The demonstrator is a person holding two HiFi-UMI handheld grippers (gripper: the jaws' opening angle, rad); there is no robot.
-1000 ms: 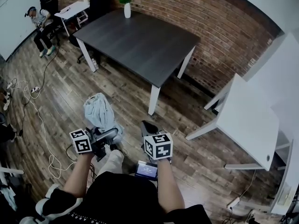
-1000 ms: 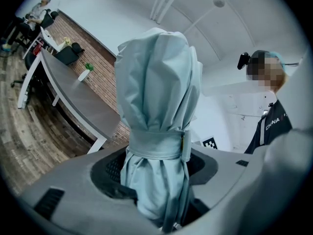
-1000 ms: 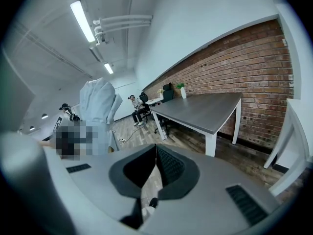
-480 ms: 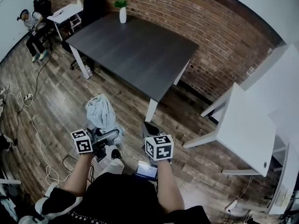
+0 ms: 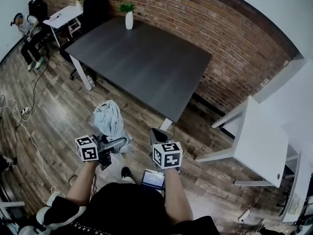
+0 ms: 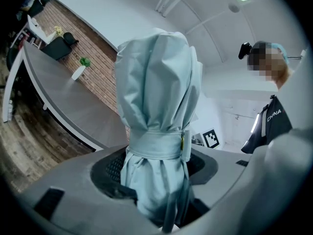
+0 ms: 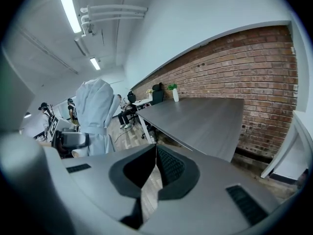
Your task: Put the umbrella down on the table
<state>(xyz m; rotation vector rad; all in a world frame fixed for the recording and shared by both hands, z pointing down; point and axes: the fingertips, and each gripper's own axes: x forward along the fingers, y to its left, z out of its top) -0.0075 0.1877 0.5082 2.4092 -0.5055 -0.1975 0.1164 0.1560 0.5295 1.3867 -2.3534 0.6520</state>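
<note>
The folded umbrella (image 5: 108,120) is clamped below its strap by the left tool (image 5: 113,144) and carried clear of the floor, just short of the near edge of the tabletop (image 5: 142,62). The right tool (image 5: 156,132) is held closed and empty.

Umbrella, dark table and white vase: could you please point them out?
umbrella (image 6: 156,82), left gripper view, folded canopy.
dark table (image 5: 146,62), head view, bare top.
white vase (image 5: 129,21), head view, its body.

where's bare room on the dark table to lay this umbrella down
Almost the whole dark table is bare, from the near edge back to the brick wall. Only its far corner is taken, by a white vase with a plant.
</note>
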